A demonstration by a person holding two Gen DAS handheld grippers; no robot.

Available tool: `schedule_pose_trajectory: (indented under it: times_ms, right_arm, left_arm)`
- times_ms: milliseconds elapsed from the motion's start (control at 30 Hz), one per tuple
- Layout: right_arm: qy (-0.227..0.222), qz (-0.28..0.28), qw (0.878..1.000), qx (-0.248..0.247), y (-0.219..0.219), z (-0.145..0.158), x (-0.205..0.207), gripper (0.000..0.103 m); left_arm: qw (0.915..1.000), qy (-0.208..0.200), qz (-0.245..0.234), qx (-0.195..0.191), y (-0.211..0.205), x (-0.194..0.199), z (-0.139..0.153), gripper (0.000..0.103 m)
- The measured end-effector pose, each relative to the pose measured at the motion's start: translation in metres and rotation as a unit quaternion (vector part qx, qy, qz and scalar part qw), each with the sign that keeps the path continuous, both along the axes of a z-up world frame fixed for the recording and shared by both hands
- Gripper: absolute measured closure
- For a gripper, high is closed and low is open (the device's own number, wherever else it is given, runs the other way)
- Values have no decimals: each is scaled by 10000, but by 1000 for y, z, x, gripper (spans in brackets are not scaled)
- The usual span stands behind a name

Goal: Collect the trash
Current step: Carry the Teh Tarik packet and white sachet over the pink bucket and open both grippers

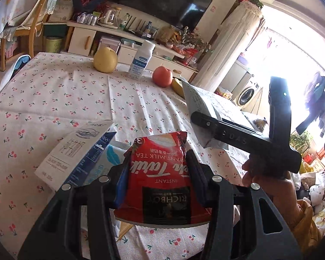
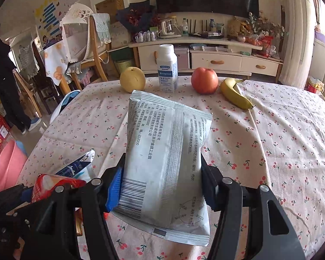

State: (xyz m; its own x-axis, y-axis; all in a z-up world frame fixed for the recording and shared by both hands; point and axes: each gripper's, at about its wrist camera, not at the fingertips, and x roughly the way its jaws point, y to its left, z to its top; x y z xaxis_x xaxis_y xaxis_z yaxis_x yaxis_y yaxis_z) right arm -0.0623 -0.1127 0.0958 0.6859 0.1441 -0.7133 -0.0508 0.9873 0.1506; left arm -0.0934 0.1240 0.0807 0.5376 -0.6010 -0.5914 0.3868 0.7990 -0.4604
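Table, cherry-print cloth: pear, bottle, apple, banana at 12 o'clock. Left gripper clamps red packet; right gripper clamps white packet; carton at 10 o'clock.

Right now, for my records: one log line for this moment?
left gripper: shut on red packet | right gripper: shut on white packet | carton: on table

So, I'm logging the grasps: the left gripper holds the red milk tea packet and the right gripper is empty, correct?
Not quite. The left gripper does hold the red milk tea packet, but the right gripper is shut on a white pouch, as the right wrist view shows.
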Motion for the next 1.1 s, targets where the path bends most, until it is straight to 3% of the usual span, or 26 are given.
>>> schedule_pose_trajectory:
  times_ms: [367,500,600,667,800,900,1000,1100]
  right_arm:
    - [-53,523,9966,640,53,24,-9,42]
    - [-55,948,9918,858,94,35,-9,42]
    - [-73,1363,9860,953,135,46,-7,42]
    - [-62,1635,9814,999,162,51,-6,42]
    - [-22,2210,9687,1127,228,57,-4,42]
    - [8,2611,9585,1144,280,58,-5,42]
    - [58,3017,9467,1131,333,58,-5,42]
    - [114,3346,9356,1117,382,56,-7,42]
  left_arm:
    - [9954,-350,858,-263,65,-2,28,53]
    - [9882,-496,1425,-252,103,-5,38,53]
    - [9783,-635,1969,-126,135,-9,45,53]
    - [9681,-741,2393,-26,159,-13,50,53]
    - [9397,-771,3332,73,211,-23,56,53]
    - [9111,-657,4067,111,252,-31,56,53]
    - [8764,-459,4789,210,291,-37,51,53]
    - [8490,-169,5281,6,326,-45,41,53]
